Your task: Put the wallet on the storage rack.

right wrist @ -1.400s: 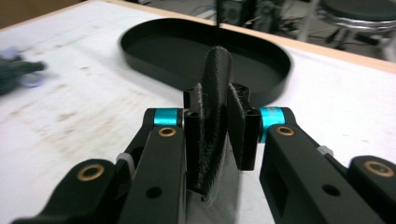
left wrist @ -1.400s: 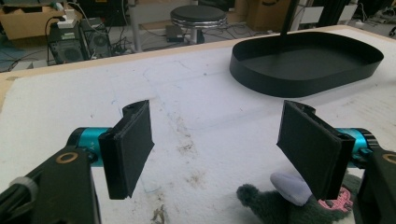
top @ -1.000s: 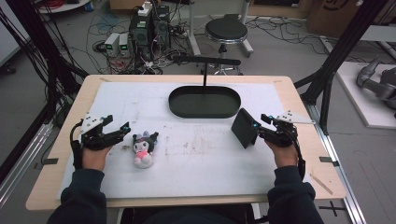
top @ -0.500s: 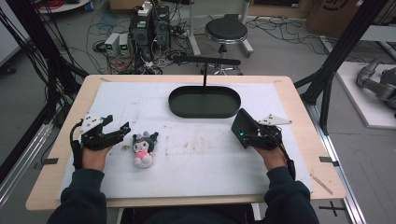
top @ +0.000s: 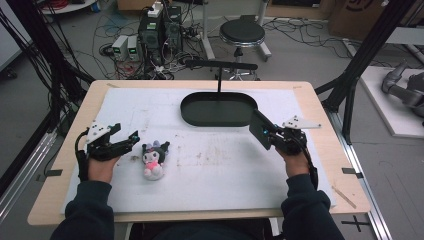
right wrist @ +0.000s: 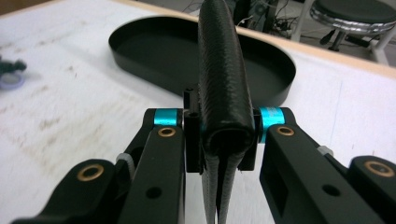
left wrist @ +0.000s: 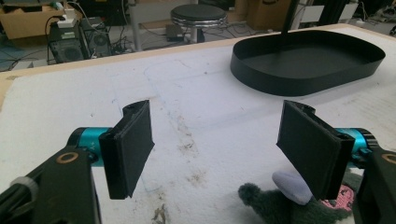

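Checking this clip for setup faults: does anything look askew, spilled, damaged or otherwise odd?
Nothing serious. The white table cover carries brownish stains near its middle, and the plush toy lies on its back beside the open left gripper. The right gripper clamps a black wallet near the black tray.

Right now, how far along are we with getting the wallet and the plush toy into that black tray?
Nothing is in the black tray yet. In hand: the right gripper, whose jaws have just been closing, is clamped on the black wallet, held beside the tray. Left: the plush toy lies on the mat, with the left gripper open next to it.
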